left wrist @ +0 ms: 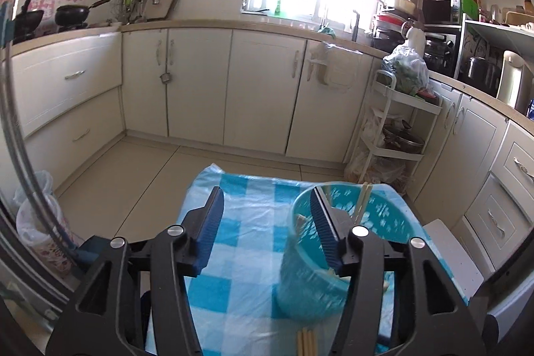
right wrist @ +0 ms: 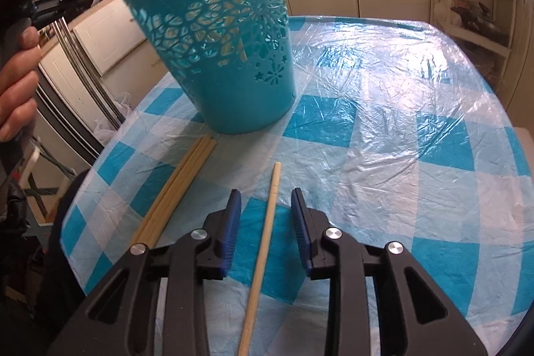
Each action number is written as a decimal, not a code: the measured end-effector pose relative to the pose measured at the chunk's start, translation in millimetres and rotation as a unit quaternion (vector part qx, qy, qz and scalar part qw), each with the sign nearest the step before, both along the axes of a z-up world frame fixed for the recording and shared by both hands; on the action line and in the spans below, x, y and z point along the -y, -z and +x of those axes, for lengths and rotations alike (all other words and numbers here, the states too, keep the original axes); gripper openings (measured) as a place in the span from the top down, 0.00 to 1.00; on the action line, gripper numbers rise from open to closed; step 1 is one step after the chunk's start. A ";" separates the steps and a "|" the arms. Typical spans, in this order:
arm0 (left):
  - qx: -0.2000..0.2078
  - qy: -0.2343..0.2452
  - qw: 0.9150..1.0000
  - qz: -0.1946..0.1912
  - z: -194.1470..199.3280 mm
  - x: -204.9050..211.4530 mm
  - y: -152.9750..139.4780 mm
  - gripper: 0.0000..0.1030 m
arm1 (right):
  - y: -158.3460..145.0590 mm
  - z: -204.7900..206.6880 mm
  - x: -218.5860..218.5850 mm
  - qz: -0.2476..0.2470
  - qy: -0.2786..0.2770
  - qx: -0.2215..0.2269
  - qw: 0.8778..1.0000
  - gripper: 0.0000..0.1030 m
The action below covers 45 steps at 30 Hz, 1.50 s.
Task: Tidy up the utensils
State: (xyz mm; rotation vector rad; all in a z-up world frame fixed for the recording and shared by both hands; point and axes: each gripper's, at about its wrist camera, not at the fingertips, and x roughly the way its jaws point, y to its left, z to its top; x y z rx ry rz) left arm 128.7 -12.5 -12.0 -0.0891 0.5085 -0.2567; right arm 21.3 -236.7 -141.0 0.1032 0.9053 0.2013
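From the left wrist, we see our left hand-held gripper (left wrist: pixel 267 206) spread wide, one pad inside the teal holder (left wrist: pixel 310 272) rim, gripping nothing. No label reads clearly.

From the right wrist, our right hand-held gripper (right wrist: pixel 265 206) stands narrowly parted around a single chopstick (right wrist: pixel 265 242) without pinching it. The holder tilts on the checked tabletop (right wrist: pixel 400 122) beside bundled chopsticks (right wrist: pixel 173 192).

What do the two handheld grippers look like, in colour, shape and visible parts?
Both look the same. The left gripper and the right gripper have a matte black plastic frame with two angled arms, cut by triangular openings, and round silver pivot bolts. Each of the jaws carries a long blue ribbed pad. No cables or markings show. A bare hand appears at the edge; no sleeve is visible.
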 end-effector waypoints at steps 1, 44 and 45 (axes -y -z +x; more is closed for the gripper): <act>-0.007 -0.003 1.000 -0.003 -3.5 -5.5 4.0 0.46 | 0.1 0.2 -2.3 -0.008 0.000 0.000 1.000 0.70; -0.177 -0.022 0.984 -0.019 -46.8 -54.5 107.4 0.31 | -213.4 27.9 0.7 0.114 -0.012 0.214 0.970 0.98; -0.182 -0.022 0.983 -0.020 -45.3 -54.8 111.4 0.31 | -201.0 25.9 1.4 0.110 -0.007 0.189 0.976 0.98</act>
